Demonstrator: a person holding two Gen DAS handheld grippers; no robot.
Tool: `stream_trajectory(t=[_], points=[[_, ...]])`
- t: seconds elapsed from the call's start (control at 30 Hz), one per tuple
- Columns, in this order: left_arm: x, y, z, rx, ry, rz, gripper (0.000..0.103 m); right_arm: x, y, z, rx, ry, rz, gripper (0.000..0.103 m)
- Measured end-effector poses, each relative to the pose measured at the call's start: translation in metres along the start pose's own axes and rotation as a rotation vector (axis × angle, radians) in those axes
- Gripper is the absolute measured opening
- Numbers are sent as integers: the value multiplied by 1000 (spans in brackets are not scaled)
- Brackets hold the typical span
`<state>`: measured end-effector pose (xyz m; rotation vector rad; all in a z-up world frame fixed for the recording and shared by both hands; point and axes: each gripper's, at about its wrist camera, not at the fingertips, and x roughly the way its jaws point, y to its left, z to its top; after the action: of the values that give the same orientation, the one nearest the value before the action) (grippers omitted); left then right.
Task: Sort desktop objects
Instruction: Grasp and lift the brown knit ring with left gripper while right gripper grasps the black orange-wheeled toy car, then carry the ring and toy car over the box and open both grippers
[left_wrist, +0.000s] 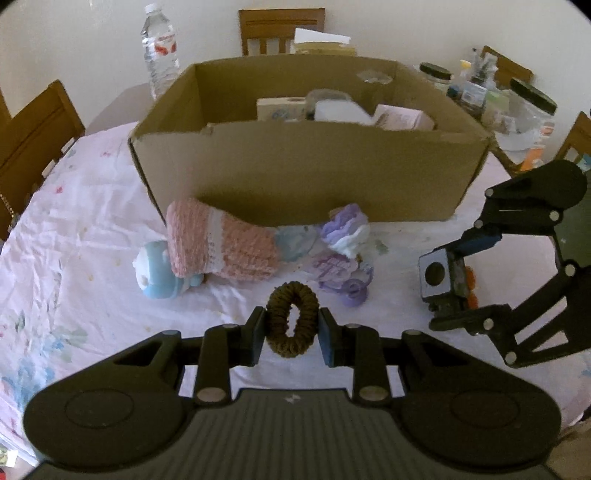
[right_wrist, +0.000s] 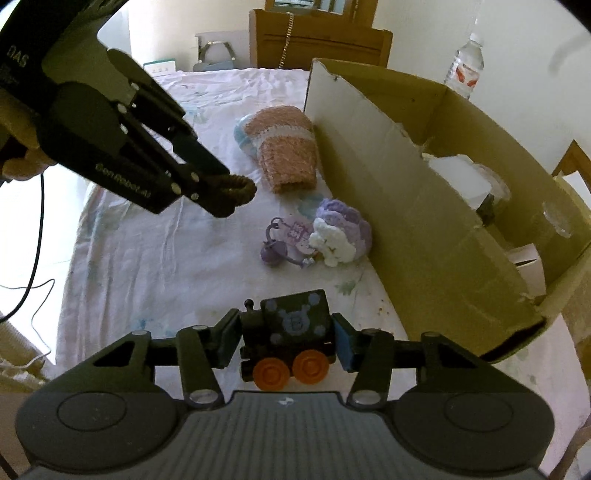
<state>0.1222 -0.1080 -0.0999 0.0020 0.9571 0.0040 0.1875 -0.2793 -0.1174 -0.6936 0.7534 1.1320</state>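
Observation:
My left gripper (left_wrist: 292, 326) is shut on a brown hair scrunchie (left_wrist: 292, 320) and holds it above the tablecloth; the scrunchie also shows in the right wrist view (right_wrist: 238, 190). My right gripper (right_wrist: 286, 338) is shut on a black toy train with orange wheels (right_wrist: 290, 334), which also shows in the left wrist view (left_wrist: 445, 282). An open cardboard box (left_wrist: 306, 173) stands behind, with several items inside. In front of it lie a pink knitted sleeve (left_wrist: 221, 240) over a blue bottle (left_wrist: 155, 273), a purple and white knitted piece (left_wrist: 345, 229) and a purple keychain (left_wrist: 341, 275).
A water bottle (left_wrist: 159, 48) stands behind the box at the left. Jars and clutter (left_wrist: 517, 103) crowd the back right. Wooden chairs (left_wrist: 33, 136) ring the table. A flowered cloth (left_wrist: 81, 229) covers the table. A black cable (right_wrist: 33, 236) hangs at the left edge.

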Motion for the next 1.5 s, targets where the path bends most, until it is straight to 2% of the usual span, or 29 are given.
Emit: stream_trajectory(t=[0.47, 0.73, 1.13, 1.5], points=[[-46, -9, 48, 99, -58, -77, 29, -48, -16, 17, -41, -15, 7, 55], [-56, -3, 87, 128, -129, -73, 29, -79, -37, 38, -26, -76, -47, 55], [-41, 3, 131, 170, -163, -72, 29, -91, -69, 65, -11, -133, -126, 55], [-7, 23, 164, 144, -157, -56, 29, -77, -90, 78, 5, -113, -169, 55]])
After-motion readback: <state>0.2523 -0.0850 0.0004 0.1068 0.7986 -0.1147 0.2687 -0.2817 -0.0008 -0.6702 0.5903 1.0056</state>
